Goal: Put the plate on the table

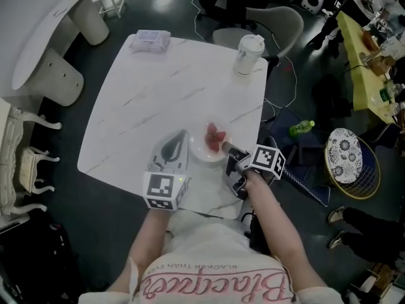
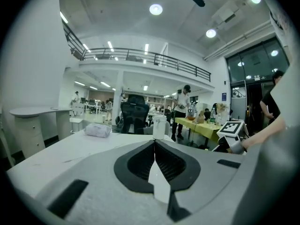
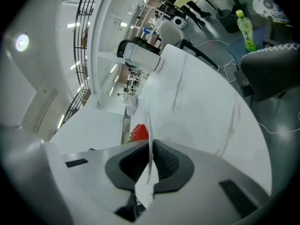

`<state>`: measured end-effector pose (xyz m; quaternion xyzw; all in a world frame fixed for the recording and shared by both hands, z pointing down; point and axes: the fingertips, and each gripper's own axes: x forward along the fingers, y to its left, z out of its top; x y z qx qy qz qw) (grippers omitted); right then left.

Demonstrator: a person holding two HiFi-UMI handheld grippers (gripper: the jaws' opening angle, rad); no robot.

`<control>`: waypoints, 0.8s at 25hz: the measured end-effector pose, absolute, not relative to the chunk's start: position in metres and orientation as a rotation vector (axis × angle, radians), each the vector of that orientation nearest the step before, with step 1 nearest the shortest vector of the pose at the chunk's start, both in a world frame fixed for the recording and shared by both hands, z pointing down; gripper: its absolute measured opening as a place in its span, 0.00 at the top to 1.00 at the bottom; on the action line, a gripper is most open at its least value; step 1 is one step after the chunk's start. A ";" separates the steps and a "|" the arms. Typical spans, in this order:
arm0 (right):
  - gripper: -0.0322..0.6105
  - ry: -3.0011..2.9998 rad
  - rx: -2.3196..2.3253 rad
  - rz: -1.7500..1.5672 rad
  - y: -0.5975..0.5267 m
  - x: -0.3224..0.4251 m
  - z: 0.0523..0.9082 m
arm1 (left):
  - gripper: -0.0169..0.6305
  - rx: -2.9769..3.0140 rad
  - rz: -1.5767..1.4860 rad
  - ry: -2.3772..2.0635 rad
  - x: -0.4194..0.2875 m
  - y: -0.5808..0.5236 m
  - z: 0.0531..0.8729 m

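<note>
A small white plate (image 1: pixel 201 152) carrying red strawberries (image 1: pixel 215 136) is at the near right part of the white marble table (image 1: pixel 158 94). My right gripper (image 1: pixel 226 148) is shut on the plate's right rim. In the right gripper view the thin rim (image 3: pixel 149 125) runs edge-on between the pads of the right gripper (image 3: pixel 150 144), with the strawberries (image 3: pixel 139 132) just beyond. Whether the plate touches the tabletop I cannot tell. My left gripper (image 1: pixel 176 145) rests just left of the plate, and in its own view the left gripper (image 2: pixel 154 142) is shut on nothing.
A lidded white cup (image 1: pixel 249 54) stands at the table's far right corner, and a wrapped tissue pack (image 1: pixel 150 40) lies at the far left corner. A chair (image 1: pixel 278 24) stands behind the table. A green bottle (image 1: pixel 302 128) and a racket (image 1: pixel 347 157) lie on the floor to the right.
</note>
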<state>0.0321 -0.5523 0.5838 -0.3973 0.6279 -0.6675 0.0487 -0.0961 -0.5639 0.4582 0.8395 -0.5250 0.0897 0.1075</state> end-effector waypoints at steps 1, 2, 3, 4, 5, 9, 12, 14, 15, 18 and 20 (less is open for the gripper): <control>0.92 1.922 -1.225 -2.042 -0.556 0.032 0.590 | 0.96 2.465 0.274 -1.533 -0.096 -0.568 0.464; 0.92 1.939 -1.242 -2.047 -0.559 0.032 0.595 | 0.96 2.462 0.286 -1.520 -0.096 -0.571 0.470; 0.92 1.964 -1.264 -2.048 -0.562 0.032 0.600 | 0.96 2.458 0.300 -1.507 -0.096 -0.574 0.476; 0.92 2.000 -1.296 -2.045 -0.565 0.033 0.605 | 0.96 2.453 0.310 -1.496 -0.095 -0.577 0.481; 0.92 2.044 -1.339 -2.034 -0.568 0.033 0.610 | 0.96 2.448 0.315 -1.486 -0.095 -0.580 0.485; 0.92 2.220 -1.502 -1.918 -0.580 0.036 0.620 | 0.96 2.441 0.331 -1.444 -0.094 -0.586 0.499; 0.91 2.394 -1.640 -1.754 -0.588 0.037 0.620 | 0.96 2.445 0.342 -1.424 -0.095 -0.588 0.502; 0.87 2.514 -1.737 -1.640 -0.591 0.037 0.620 | 0.96 2.443 0.347 -1.421 -0.097 -0.590 0.504; 0.86 2.557 -1.776 -1.593 -0.593 0.037 0.620 | 0.96 2.442 0.348 -1.421 -0.099 -0.591 0.504; 0.81 2.689 -1.902 -1.447 -0.597 0.040 0.623 | 0.96 2.440 0.349 -1.427 -0.103 -0.593 0.504; 0.77 2.784 -1.986 -1.362 -0.598 0.042 0.628 | 0.96 2.438 0.350 -1.429 -0.106 -0.592 0.505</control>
